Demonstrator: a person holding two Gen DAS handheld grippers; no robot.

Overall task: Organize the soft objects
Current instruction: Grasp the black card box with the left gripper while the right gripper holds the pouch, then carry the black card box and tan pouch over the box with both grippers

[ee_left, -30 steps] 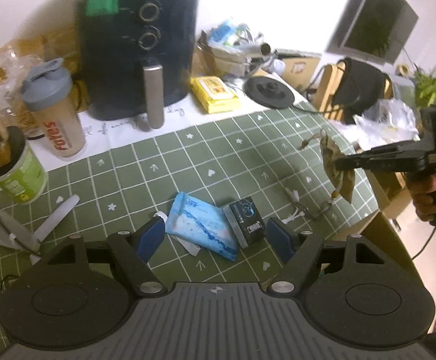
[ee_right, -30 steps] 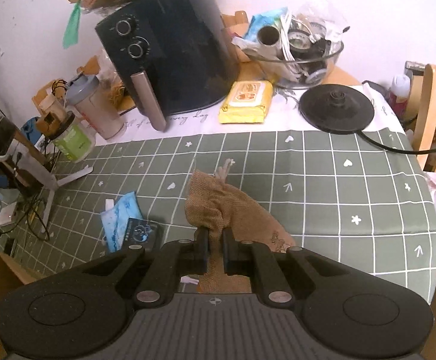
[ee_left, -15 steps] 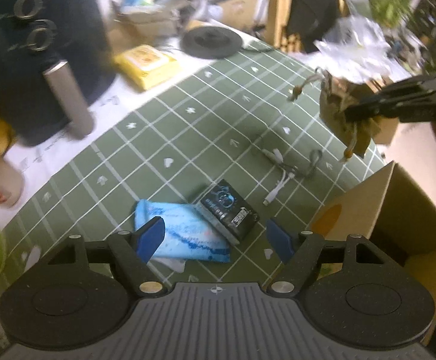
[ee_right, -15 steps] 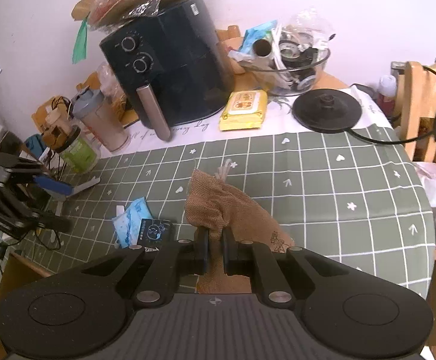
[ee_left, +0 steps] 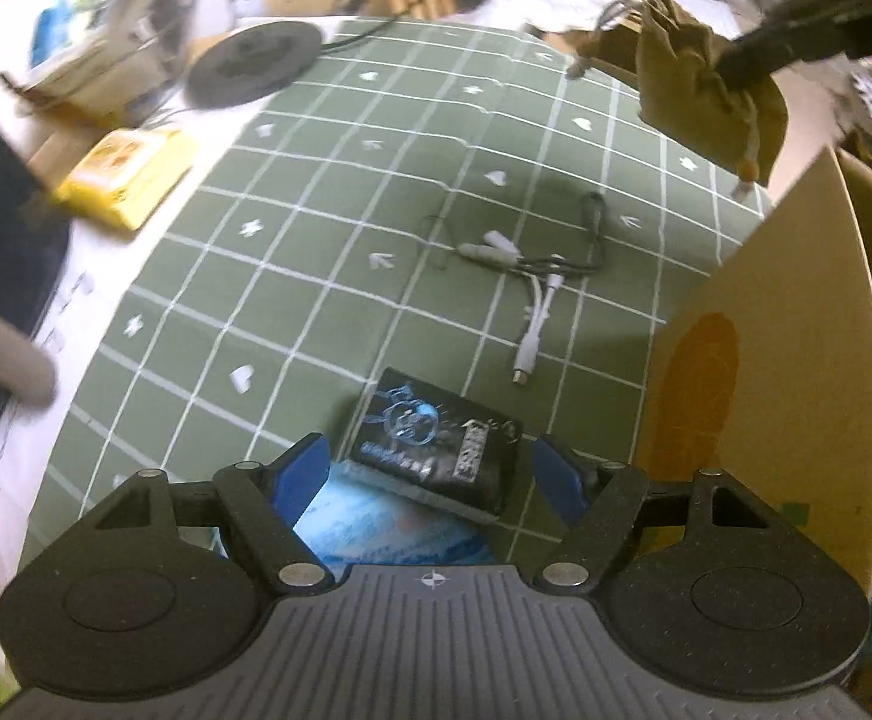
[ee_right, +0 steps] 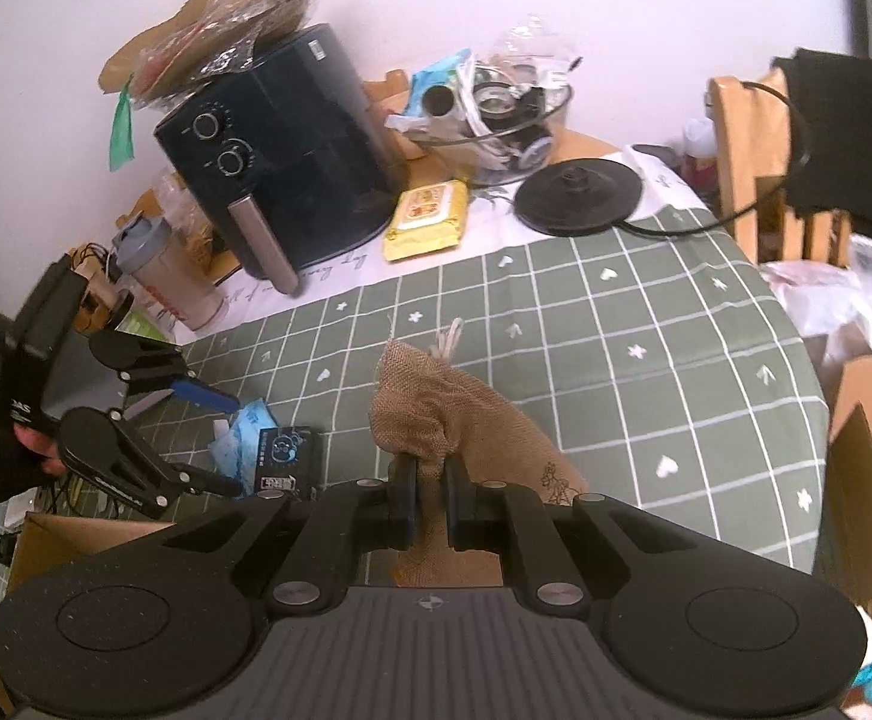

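Holding one brown burlap drawstring pouch [ee_right: 436, 414] at frame centre, the right gripper [ee_right: 430, 501] clamps it; the left gripper [ee_left: 430, 474] gapes over one black box [ee_left: 436, 450] and one blue packet [ee_left: 376, 528] on the bench [ee_left: 328, 228].
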